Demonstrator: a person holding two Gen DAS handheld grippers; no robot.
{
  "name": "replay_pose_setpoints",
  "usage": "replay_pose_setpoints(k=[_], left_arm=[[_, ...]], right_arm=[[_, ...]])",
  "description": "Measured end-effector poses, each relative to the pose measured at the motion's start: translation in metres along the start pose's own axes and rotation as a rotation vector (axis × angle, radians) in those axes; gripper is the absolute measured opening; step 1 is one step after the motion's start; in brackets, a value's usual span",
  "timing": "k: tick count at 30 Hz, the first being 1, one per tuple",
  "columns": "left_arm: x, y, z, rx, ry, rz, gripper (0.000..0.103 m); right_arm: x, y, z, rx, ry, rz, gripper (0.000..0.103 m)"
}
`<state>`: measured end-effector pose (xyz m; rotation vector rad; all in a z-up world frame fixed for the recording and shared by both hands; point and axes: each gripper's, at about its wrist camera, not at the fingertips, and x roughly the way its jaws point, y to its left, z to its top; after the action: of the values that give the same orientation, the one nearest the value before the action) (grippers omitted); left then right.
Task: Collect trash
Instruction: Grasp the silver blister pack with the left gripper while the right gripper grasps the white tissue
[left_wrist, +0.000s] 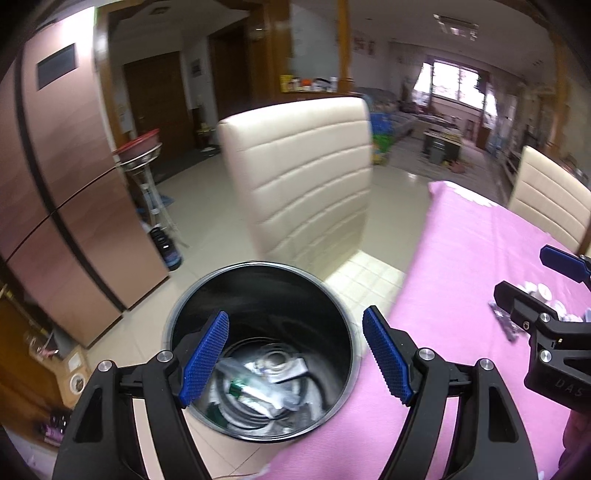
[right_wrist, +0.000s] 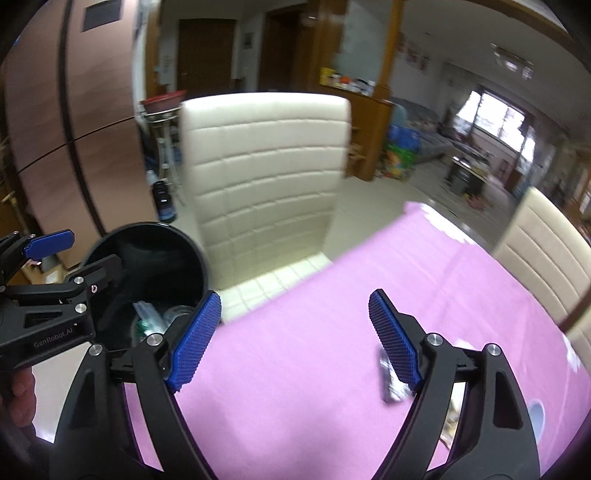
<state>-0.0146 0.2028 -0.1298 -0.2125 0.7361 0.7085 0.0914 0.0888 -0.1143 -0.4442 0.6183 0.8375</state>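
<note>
A black round bin stands beside the table and holds wrappers and clear plastic. My left gripper hangs open over its mouth, with nothing between the blue pads. It also shows at the left of the right wrist view, where the left gripper sits over the bin. My right gripper is open above the pink tablecloth, its pads bare. A crumpled silvery wrapper lies just beside its right finger. In the left wrist view the right gripper hovers near small white round pieces and a purple wrapper.
A cream padded chair stands behind the bin at the table's edge, and a second one at the far side. A tall brown cabinet fills the left. Tiled floor lies beyond the bin.
</note>
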Motion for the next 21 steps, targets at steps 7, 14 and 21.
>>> replay_pose_setpoints(k=[7,14,21], left_arm=[[0.004,-0.062,0.003,0.098,-0.004,-0.118,0.073],[0.008,-0.123,0.001,0.207,0.000,-0.220,0.073],[0.016,-0.178,-0.004,0.298,0.018,-0.302,0.073]], right_arm=[[-0.018,-0.062,-0.036,0.115,0.042,-0.125,0.079],[-0.036,-0.122,-0.072,0.232,0.082,-0.247,0.078],[-0.039,-0.176,-0.104,0.330,0.135,-0.335,0.078]])
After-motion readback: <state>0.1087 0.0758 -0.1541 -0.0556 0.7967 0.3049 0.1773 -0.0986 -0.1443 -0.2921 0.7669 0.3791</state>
